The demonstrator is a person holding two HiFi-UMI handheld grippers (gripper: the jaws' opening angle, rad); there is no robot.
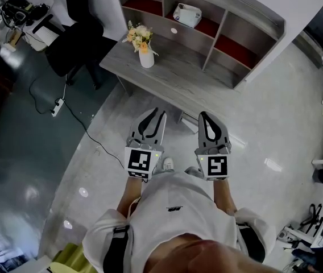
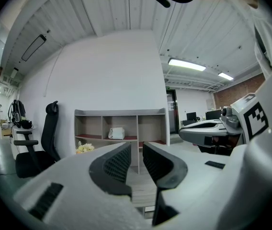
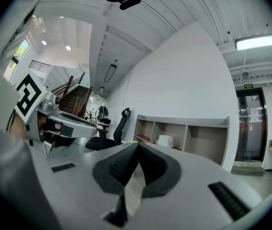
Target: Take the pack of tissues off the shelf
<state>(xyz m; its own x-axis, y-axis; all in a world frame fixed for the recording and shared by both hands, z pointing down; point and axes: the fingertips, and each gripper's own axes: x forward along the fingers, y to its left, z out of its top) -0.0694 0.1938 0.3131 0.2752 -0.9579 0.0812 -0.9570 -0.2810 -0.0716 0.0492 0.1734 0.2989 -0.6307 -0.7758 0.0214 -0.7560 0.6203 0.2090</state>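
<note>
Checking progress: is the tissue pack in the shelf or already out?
In. The tissue pack rests on the red floor of the middle compartment of the shelf.

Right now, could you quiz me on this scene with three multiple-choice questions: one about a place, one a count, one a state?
1. Where does the tissue pack sit in the shelf?
A) left compartment
B) middle compartment
C) right compartment

2. How many compartments does the shelf have?
A) two
B) three
C) five

3. How do the jaws of the right claw stand?
A) wide apart
B) together, nothing between
C) clamped on the tissue pack

Answers:
1 B: the head view shows an empty compartment on either side of the pack.
2 B: two dividers split the shelf into three.
3 B: the right gripper view shows the tips meeting, with the pack far off.
</note>
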